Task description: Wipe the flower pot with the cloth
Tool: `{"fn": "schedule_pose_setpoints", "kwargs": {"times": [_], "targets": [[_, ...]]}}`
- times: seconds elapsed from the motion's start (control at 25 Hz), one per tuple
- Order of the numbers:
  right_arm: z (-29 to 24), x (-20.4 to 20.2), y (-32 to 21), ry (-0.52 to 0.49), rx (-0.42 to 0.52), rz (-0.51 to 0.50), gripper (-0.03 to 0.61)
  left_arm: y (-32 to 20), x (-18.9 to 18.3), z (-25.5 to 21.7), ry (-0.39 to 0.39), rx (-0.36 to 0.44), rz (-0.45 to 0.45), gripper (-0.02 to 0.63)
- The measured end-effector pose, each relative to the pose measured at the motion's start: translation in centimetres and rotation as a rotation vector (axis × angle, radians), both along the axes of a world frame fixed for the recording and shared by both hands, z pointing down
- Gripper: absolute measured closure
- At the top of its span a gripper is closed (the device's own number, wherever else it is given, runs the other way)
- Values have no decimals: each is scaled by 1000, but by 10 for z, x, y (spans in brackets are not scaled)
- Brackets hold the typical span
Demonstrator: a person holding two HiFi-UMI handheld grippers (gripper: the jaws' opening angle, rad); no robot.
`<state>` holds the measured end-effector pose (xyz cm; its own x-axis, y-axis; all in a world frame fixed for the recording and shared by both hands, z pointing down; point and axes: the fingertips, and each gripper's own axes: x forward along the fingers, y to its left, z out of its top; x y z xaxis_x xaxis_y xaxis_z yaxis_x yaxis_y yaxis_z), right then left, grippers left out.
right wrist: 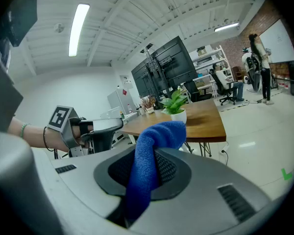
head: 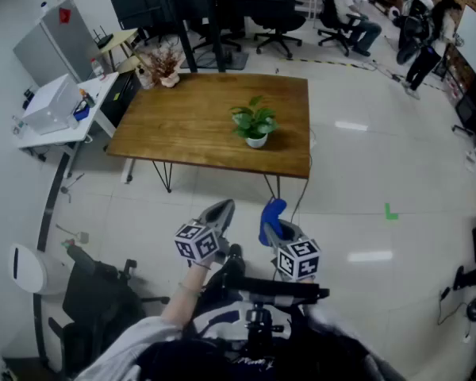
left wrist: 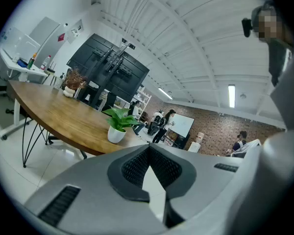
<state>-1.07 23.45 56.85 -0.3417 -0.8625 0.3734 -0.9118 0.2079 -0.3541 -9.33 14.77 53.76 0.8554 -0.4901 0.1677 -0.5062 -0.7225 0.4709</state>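
The wooden surface (head: 190,125) fills the middle of the head view, at 12 o'clock from both grippers and well apart from them across open floor. A white desk (head: 59,129) stands at 9 o'clock of it, with a white box-shaped device and a few small items I cannot make out on top.

The 2 grippers are held side by side low in the head view, both aimed toward 12 o'clock. The left gripper (head: 219,211) has its jaws pressed together at the tips, and nothing sits between them. The right gripper (head: 274,222) has its jaws pinching the blue cloth (right wrist: 146,175). The cloth runs up through the gap and bunches in a rounded fold above the tips.

There are 2 containers on the surface. The flower pot (head: 256,140) is small, white and upright, at about 4 o'clock from the surface's centre, near the front edge and the right-hand end. It holds 1 leafy green plant (head: 254,120) whose leaves spread wider than the rim. Neither gripper nor the cloth touches it. A smaller pot (head: 169,80) at the 11 o'clock corner holds dry reddish-brown sprigs (head: 164,58).
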Motion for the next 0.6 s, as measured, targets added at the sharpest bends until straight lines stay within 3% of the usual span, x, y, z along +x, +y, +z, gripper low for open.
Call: {"fn": "schedule_pose_setpoints", "kwargs": {"times": [0.24, 0.6], "targets": [[2, 15, -34, 13, 3, 6, 517, -39, 20, 6, -9, 5, 7, 606], [10, 37, -109, 28, -31, 47, 517, -120, 53, 27, -38, -27, 90, 606]]}}
